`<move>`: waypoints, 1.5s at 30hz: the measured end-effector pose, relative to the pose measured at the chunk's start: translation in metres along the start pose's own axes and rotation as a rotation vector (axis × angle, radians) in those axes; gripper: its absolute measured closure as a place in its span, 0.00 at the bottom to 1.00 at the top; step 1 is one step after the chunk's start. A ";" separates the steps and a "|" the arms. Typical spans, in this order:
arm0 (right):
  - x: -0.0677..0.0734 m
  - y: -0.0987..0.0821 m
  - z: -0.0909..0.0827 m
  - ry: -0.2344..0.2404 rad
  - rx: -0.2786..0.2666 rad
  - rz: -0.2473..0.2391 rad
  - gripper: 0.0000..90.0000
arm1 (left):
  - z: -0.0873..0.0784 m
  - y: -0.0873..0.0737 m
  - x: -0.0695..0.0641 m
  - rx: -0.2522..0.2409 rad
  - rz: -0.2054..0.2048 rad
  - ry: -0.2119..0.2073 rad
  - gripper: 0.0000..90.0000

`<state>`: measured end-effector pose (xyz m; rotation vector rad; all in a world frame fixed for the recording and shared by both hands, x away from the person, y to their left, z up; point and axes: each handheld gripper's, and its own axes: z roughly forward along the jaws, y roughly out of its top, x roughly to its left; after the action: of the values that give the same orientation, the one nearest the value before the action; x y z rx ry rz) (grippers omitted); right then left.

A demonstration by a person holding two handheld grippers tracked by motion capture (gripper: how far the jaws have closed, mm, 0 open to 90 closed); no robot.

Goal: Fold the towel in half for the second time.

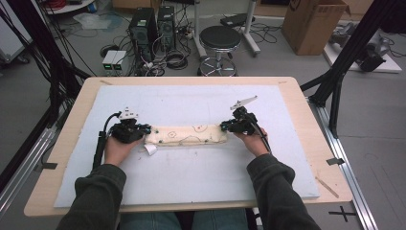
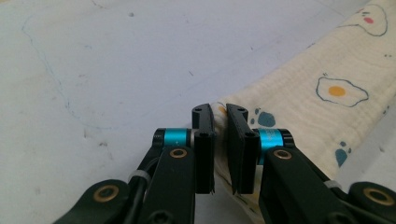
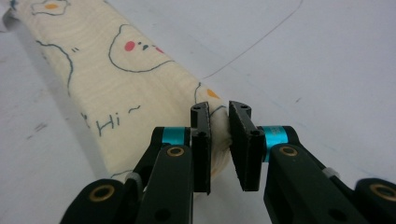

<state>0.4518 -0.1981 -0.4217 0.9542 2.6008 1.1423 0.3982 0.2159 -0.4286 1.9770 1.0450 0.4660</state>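
The left hand-held gripper (image 1: 143, 130) is clamped on the left end of the folded cloth (image 1: 186, 135); in the left gripper view its jaws pinch the cream fabric's edge (image 2: 220, 114) between them. The right hand-held gripper (image 1: 224, 126) is likewise closed on the cloth's right end, a fold of fabric (image 3: 218, 112) caught between its jaws. The cloth, printed with fried eggs and bear faces, stretches as a long narrow band between the two grippers, lying on the white mat (image 1: 191, 177) that covers the table (image 1: 72, 124). A white tag (image 1: 150, 149) sticks out near the cloth's left end.
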 end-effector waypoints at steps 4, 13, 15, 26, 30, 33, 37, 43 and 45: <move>-0.008 0.005 0.004 -0.030 -0.014 0.014 0.88 | 0.007 0.004 0.003 0.003 -0.010 0.002 0.91; -0.018 -0.001 0.014 -0.042 0.007 0.062 0.88 | 0.020 0.000 0.007 -0.003 -0.050 -0.009 0.90; -0.020 -0.001 0.015 -0.037 0.004 0.069 0.88 | 0.020 -0.001 0.008 0.000 -0.046 -0.009 0.90; -0.019 0.000 0.005 -0.008 -0.058 0.080 0.78 | 0.007 0.004 0.011 -0.039 -0.059 -0.018 0.75; -0.017 0.002 -0.003 0.003 -0.093 0.086 0.71 | 0.000 0.006 0.010 -0.064 -0.073 -0.013 0.70; -0.016 0.003 -0.010 0.005 -0.118 0.088 0.68 | -0.003 0.008 0.008 -0.071 -0.065 -0.015 0.68; -0.016 0.003 -0.016 -0.001 -0.148 0.094 0.59 | -0.006 0.008 0.007 -0.069 -0.068 -0.030 0.66; -0.015 0.003 -0.018 -0.002 -0.145 0.125 0.53 | -0.008 0.010 0.003 -0.069 -0.051 -0.048 0.64; -0.014 0.003 -0.018 -0.006 -0.144 0.117 0.52 | -0.008 0.010 0.002 -0.067 -0.047 -0.056 0.63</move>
<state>0.4581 -0.2158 -0.4086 1.0873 2.4465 1.3321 0.3988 0.2185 -0.4158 1.8921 1.0259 0.4129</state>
